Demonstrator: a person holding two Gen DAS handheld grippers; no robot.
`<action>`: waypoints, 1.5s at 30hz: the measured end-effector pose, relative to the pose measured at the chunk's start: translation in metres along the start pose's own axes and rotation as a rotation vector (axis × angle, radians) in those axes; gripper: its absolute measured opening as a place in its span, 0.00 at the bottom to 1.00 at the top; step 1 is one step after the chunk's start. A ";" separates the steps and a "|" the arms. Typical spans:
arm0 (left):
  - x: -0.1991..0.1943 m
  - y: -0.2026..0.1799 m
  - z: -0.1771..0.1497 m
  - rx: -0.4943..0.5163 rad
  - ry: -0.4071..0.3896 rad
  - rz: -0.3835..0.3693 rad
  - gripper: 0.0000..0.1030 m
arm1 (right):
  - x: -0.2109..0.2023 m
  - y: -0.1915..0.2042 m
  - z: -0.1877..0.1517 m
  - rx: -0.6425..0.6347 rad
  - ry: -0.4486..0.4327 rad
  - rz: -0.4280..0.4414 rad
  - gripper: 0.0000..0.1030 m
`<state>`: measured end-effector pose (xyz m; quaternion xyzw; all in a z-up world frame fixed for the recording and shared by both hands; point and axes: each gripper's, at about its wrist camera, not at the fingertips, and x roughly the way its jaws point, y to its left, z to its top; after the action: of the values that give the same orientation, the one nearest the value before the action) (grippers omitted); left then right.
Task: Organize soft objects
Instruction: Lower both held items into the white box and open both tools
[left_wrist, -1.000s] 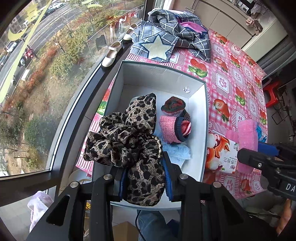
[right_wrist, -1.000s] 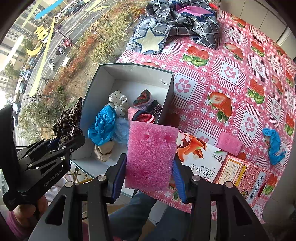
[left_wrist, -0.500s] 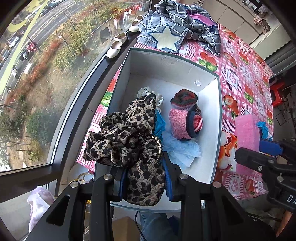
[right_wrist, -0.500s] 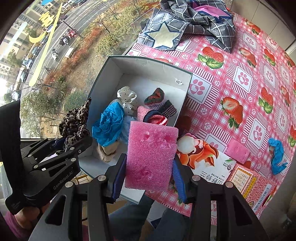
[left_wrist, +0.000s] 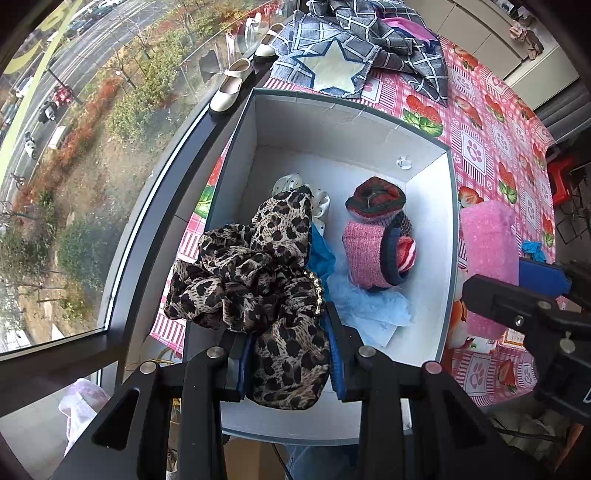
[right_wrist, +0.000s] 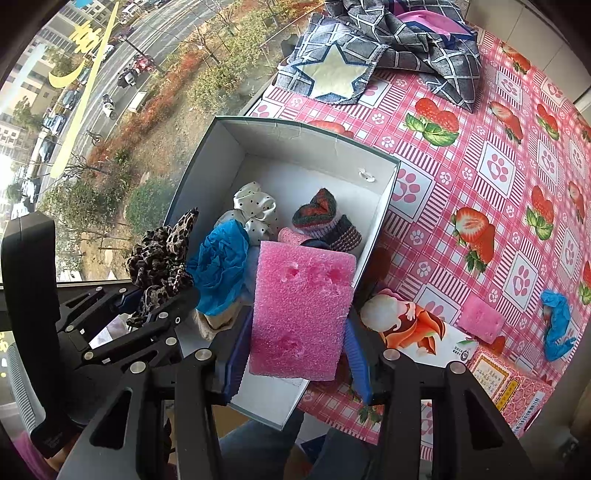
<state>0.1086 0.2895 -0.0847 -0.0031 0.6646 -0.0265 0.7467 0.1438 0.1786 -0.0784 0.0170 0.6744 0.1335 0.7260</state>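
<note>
Beside the window, on the pink tabletop (right_wrist: 480, 155), the left tool (left_wrist: 291, 354) grips a leopard scrunchie (left_wrist: 258, 280) over the white box (left_wrist: 448, 229), the right tool (right_wrist: 295, 354) grips a pink sponge (right_wrist: 301, 314) at its near edge, and I judge both need lowering inside, then release.

Leopard scrunchie (left_wrist: 258, 288) — thin, slightly glossy cloth. Pink sponge (right_wrist: 301, 314) — porous, rough foam. Box (left_wrist: 332, 133) — matt white card inside. Bench cover (right_wrist: 498, 166) — glossy printed sheet.
</note>
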 end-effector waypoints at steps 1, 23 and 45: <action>0.002 0.000 0.002 0.000 0.003 0.002 0.35 | 0.001 -0.001 0.002 0.003 0.000 -0.001 0.47; 0.020 -0.004 0.039 -0.006 0.020 -0.007 0.35 | 0.026 -0.021 0.039 0.092 0.033 0.028 0.47; -0.010 0.008 0.029 -0.034 -0.109 0.042 0.85 | 0.010 -0.024 0.038 0.097 0.003 0.049 1.00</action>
<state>0.1362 0.2967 -0.0716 -0.0033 0.6230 0.0008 0.7822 0.1859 0.1631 -0.0898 0.0684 0.6806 0.1184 0.7197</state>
